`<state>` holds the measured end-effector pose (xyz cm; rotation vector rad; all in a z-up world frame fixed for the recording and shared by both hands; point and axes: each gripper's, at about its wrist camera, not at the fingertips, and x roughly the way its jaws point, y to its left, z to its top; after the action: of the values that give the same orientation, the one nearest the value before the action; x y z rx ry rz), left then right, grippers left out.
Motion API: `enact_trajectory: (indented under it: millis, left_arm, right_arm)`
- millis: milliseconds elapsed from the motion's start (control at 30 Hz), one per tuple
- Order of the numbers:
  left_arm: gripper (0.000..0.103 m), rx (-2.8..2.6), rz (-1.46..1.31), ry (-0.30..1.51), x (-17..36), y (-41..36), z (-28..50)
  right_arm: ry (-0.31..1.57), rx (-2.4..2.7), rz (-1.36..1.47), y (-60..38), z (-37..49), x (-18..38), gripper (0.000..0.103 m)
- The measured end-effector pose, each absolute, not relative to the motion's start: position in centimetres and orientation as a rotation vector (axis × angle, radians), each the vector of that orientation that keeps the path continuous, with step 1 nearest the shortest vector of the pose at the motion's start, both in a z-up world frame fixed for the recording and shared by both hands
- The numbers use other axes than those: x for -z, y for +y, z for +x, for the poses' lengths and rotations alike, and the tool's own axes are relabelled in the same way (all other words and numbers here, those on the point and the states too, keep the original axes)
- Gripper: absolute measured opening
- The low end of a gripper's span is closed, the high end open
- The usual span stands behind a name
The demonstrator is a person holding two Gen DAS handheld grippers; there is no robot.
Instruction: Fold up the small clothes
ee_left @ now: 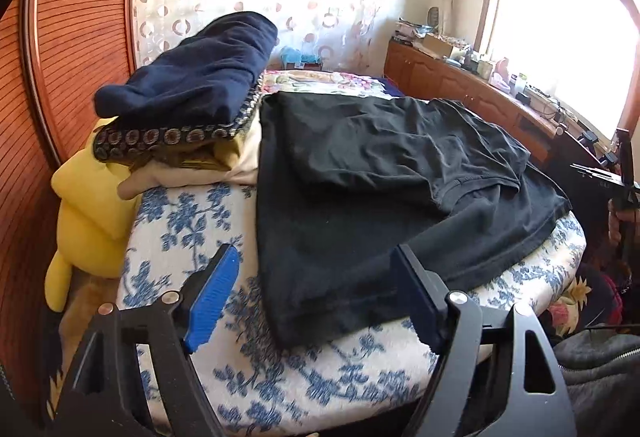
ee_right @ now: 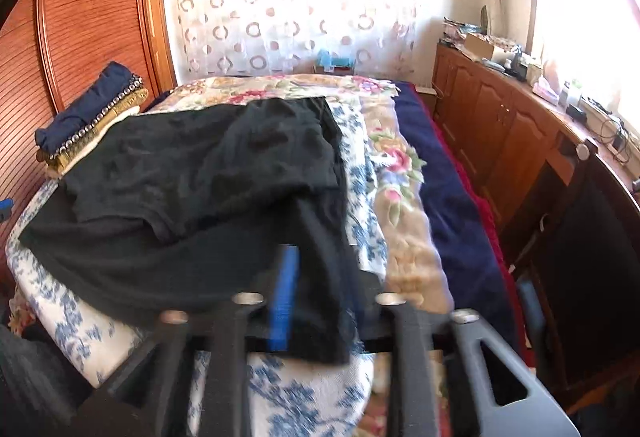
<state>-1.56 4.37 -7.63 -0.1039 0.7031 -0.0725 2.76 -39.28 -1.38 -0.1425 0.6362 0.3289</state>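
A black T-shirt (ee_left: 360, 197) lies on the blue-flowered bedspread (ee_left: 256, 377), with one part folded over itself. My left gripper (ee_left: 316, 277) is open, with its blue pads on either side of the shirt's near left hem, just above the fabric. In the right wrist view the shirt (ee_right: 192, 205) fills the middle. My right gripper (ee_right: 316, 301) is shut on the shirt's near right corner, and the fabric hangs over the blue pad (ee_right: 285, 301).
A stack of folded clothes topped by a navy garment (ee_left: 192, 77) sits at the bed's left, also in the right wrist view (ee_right: 88, 113). A yellow plush (ee_left: 88, 213) lies beside it. A wooden wardrobe stands left, a cluttered wooden sideboard (ee_right: 512, 125) right.
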Motion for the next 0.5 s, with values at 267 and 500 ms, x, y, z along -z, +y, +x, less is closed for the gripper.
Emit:
enact_trajectory:
  millis: [267, 500]
  left_arm:
    - [0.079, 0.048, -0.111, 0.712, 7.9, 3.9, 1.2]
    - [0.079, 0.045, -0.147, 0.725, 8.5, 4.1, 2.3]
  right_arm:
    - [0.686, -0.397, -0.107, -35.6, 6.6, 3.2, 0.057]
    - [0.769, -0.381, -0.024, -34.3, 11.3, 4.5, 0.057]
